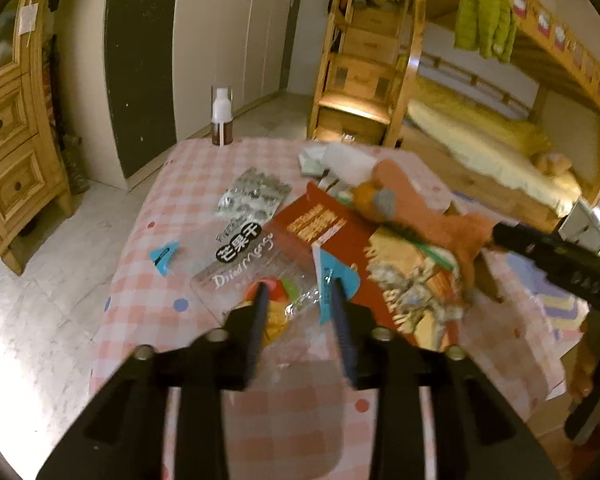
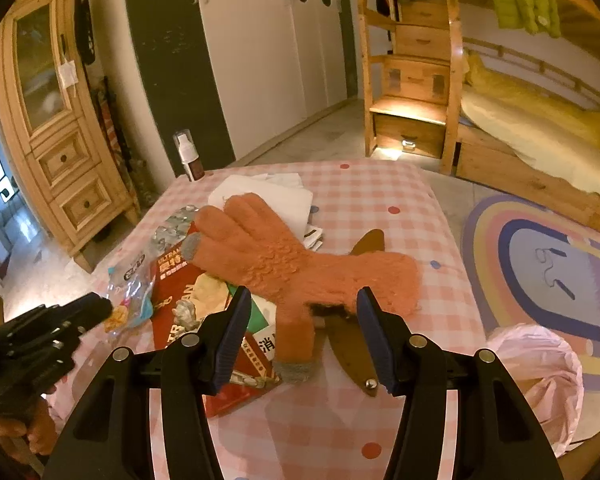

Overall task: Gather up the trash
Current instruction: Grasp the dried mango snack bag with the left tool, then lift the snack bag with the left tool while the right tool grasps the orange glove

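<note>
The bench (image 2: 380,192), under a pink checked cloth, carries a loose heap of litter mixed with things that are not litter. Largest in the heap is an orange knitted glove (image 2: 284,256) lying across a red carton (image 1: 320,228); in the right wrist view a brown leather sheath (image 2: 348,344) sits under the glove's cuff at about 5 o'clock from it. At the carton's 9 o'clock lies a clear dried-mango bag (image 1: 256,276), with a foil blister pack (image 1: 256,196) at the bag's 12 o'clock and a small blue scrap (image 1: 164,258) at its 9 o'clock. A pink plastic bag (image 2: 540,376) hangs off the bench edge at 3 o'clock of the right gripper (image 2: 302,304), probably the place for the trash.

The step in hand looks like picking the next wrapper. The left gripper (image 1: 298,286) has its jaws spread, with the near end of the mango bag between them but not pinched. The right gripper's jaws stand spread over the glove's cuff, holding nothing.

Next, the left jaws likely need to settle lower and pinch the thin film without dragging the carton, then carry it to the pink bag. The glove and sheath seem better left alone.
</note>
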